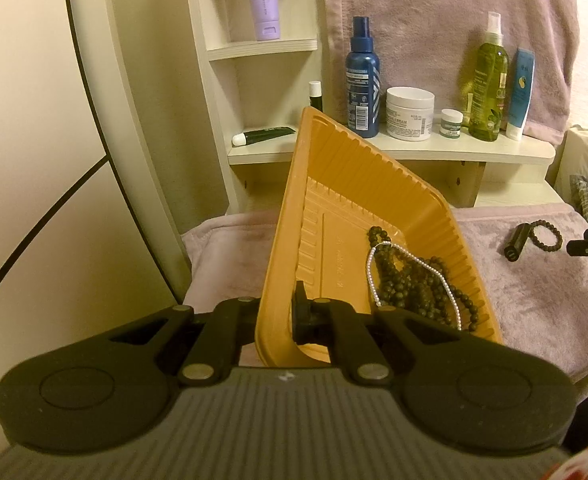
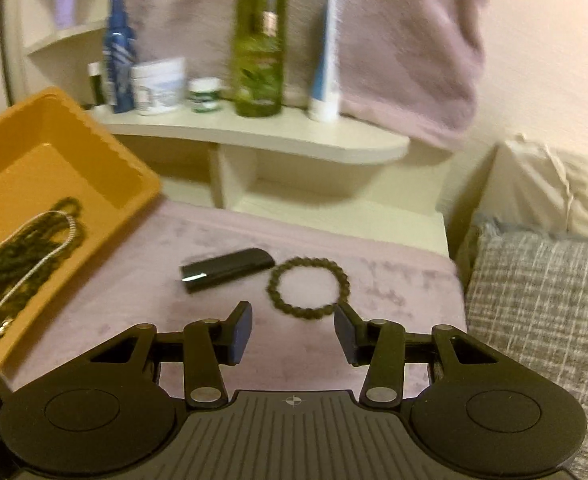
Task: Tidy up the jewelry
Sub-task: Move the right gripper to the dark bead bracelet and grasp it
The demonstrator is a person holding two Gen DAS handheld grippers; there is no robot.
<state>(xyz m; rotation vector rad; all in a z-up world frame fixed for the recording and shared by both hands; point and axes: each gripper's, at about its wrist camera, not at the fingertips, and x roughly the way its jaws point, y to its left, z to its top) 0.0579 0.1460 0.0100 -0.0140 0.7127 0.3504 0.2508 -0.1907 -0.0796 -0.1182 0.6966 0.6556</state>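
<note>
Left gripper [image 1: 279,316]: jaws closed on the near wall of the orange tray [image 1: 346,168], one finger inside, one outside; tray tilted up off the pink towel [image 1: 534,300]. Inside the tray, low against its right wall: dark bead strands [image 1: 410,280] with a white pearl string [image 1: 414,268] lying over them.

Right gripper [image 2: 293,334]: jaws wide apart, holding nothing, above the towel, right of the tray. Just beyond its fingertips lies a dark bead bracelet [image 2: 309,284]; a black cylinder [image 2: 226,269] lies between bracelet and tray. Beyond the tray, a shelf [image 1: 454,152] carries bottles and jars.
</note>
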